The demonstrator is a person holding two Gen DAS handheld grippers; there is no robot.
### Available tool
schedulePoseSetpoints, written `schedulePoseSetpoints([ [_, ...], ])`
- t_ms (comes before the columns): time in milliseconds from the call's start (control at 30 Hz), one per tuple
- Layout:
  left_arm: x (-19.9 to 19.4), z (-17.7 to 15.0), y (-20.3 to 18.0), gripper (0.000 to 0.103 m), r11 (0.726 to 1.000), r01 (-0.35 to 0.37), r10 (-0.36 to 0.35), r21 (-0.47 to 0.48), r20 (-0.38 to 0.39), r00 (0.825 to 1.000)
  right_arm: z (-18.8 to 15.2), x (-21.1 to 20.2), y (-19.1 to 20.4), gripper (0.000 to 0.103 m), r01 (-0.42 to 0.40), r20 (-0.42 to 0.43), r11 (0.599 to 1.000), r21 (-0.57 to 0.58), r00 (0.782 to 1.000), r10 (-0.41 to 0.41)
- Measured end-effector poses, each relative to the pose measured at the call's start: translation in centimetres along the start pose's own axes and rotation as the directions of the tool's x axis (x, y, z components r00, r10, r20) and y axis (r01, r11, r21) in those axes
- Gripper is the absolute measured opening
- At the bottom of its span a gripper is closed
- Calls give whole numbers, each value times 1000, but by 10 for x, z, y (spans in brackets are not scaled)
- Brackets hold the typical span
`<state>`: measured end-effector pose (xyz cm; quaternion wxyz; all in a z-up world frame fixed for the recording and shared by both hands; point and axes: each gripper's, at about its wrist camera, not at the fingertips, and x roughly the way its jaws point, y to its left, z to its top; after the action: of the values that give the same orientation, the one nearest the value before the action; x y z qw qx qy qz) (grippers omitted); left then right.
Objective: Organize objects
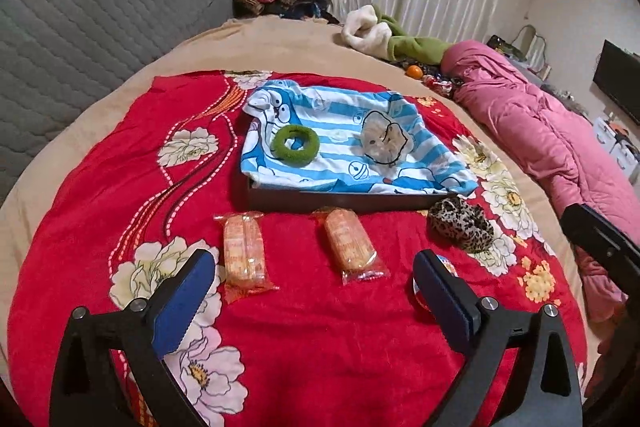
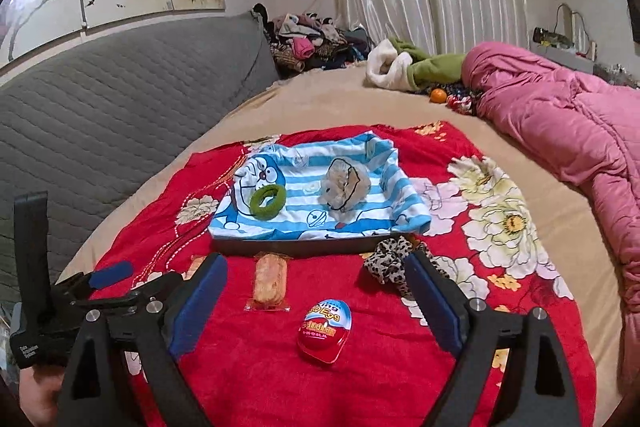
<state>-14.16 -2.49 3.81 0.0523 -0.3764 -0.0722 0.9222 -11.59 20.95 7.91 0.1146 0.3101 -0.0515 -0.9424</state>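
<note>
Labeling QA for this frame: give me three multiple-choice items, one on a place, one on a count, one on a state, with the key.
1. Where is the green scrunchie?
A. on the blue striped cloth
B. on the pink quilt
C. beside the egg

2. How many wrapped snack packs lie before the tray?
A. one
B. two
C. four

3. How is the right hand-held gripper?
A. shut on the egg
B. open, empty
C. holding a scrunchie

Key: 1 A, it rests on the cloth; 2 B, the second pack lies alongside; 3 B, its pads stand apart, with the chocolate egg loose below.
</note>
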Motion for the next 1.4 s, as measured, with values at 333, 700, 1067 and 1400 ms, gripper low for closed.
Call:
schedulePoseSetpoints([
  [333,-29,-12,-1,100,1000,6,-7,11,33,999,-9,-24,12,91,-6,19,1000,-10,1000,6],
  [700,-57,-31,3,100,1000,8,-9,14,63,998,-33,-42,21,93,5,9,1000,-19,1000,-5],
  [1067,-77,-40,7,100,1000,-16,13,27,91,996,-39,-63,33,99,2,38,999,-35,999,-1],
  [1400,-73,-55,16,100,999,-24,23,30,58,998,-57,-56,33,101,17,2,1000,-27,1000,-17],
])
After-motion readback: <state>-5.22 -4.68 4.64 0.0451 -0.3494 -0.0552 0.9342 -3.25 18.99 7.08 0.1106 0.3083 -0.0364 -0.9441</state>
